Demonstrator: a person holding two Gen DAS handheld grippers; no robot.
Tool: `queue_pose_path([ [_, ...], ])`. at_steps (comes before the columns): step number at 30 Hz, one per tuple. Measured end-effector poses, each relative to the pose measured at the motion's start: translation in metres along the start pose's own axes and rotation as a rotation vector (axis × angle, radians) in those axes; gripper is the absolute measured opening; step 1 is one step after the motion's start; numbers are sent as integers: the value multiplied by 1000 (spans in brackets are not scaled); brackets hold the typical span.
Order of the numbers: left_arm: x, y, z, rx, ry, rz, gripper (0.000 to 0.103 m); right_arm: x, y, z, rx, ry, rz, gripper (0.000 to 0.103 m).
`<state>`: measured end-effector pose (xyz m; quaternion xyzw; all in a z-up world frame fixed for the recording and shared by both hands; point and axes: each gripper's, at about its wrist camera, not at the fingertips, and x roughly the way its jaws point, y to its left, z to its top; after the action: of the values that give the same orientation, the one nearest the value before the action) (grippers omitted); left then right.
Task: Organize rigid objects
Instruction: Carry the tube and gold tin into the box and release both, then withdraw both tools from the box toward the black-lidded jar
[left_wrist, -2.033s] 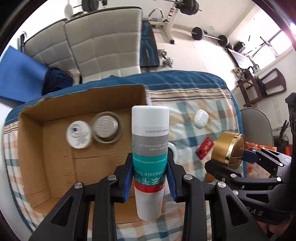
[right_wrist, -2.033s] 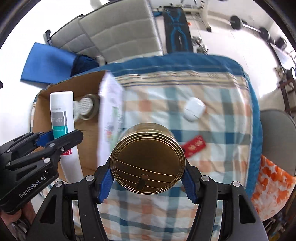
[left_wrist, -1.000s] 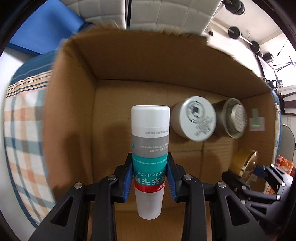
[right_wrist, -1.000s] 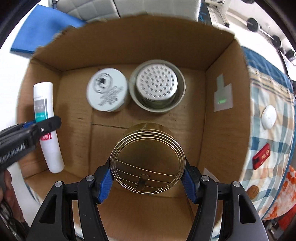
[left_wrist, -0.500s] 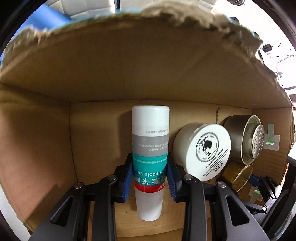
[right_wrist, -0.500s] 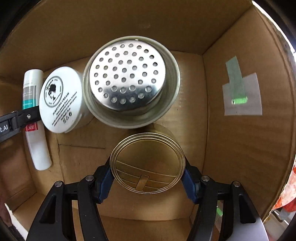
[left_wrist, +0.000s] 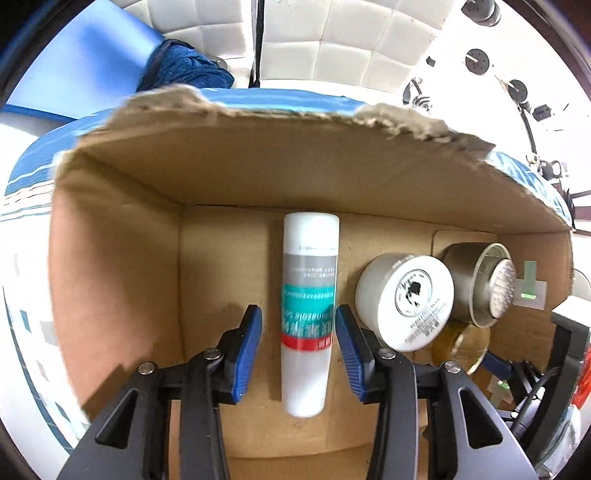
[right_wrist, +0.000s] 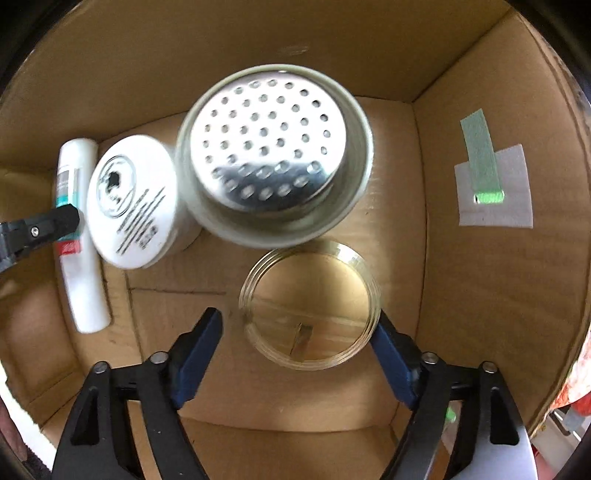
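Observation:
Both grippers reach into a cardboard box (left_wrist: 122, 258). My left gripper (left_wrist: 298, 345) is open around a white bottle (left_wrist: 308, 306) with a teal and red label, which lies on the box floor with gaps on both sides. My right gripper (right_wrist: 299, 343) is open around a round gold tin (right_wrist: 309, 304) resting on the floor; the right pad (right_wrist: 391, 358) is close to it, the left pad stands apart. The bottle also shows in the right wrist view (right_wrist: 77, 240), and the gold tin in the left wrist view (left_wrist: 461, 341).
A white cream jar (right_wrist: 135, 201) and a metal cup with a perforated insert (right_wrist: 273, 158) stand at the back of the box (right_wrist: 480, 277). A taped label (right_wrist: 493, 184) sits on the right wall. Beyond the box are a blue cloth (left_wrist: 184, 70) and a white padded chair (left_wrist: 332, 40).
Both grippers have opened. The bottle and the gold tin now rest on the box floor, and both grippers have drawn back slightly.

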<state>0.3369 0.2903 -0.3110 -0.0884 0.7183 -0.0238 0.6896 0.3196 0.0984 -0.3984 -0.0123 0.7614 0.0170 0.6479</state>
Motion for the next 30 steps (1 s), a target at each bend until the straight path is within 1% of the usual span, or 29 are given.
queue_pose_path([
  [3,-15,5,-11,-10,-16,6,39,-8,4,-10,-10,-6,15,94],
  [5,-25,2,-19,-18,-34,14,45,-16,5,-16,-12,-15,24,97],
  [7,-36,5,-29,-32,-60,5,71,-26,6,-23,-21,-38,25,99],
  [8,-39,2,-35,-38,-73,3,76,-31,6,-27,-26,-49,22,100],
  [9,-43,2,-39,-44,-83,1,81,-36,6,-29,-28,-59,9,103],
  [14,-65,1,-66,-49,-159,29,82,-64,8,-47,-55,-116,-18,103],
  [19,-88,1,-85,-43,-225,45,82,-90,7,-65,-69,-159,8,103],
  [21,-97,-7,-90,-32,-254,64,82,-97,12,-76,-80,-179,21,103],
  [22,-102,-10,-96,-27,-268,72,82,-108,7,-80,-88,-188,25,103],
  [24,-110,-16,-106,-26,-289,85,82,-116,4,-83,-102,-208,35,103],
  [25,-114,-19,-113,-21,-298,85,82,-124,-2,-91,-106,-221,40,103],
  [30,-134,-30,-138,-17,-351,101,82,-148,-7,-117,-101,-286,52,103],
])
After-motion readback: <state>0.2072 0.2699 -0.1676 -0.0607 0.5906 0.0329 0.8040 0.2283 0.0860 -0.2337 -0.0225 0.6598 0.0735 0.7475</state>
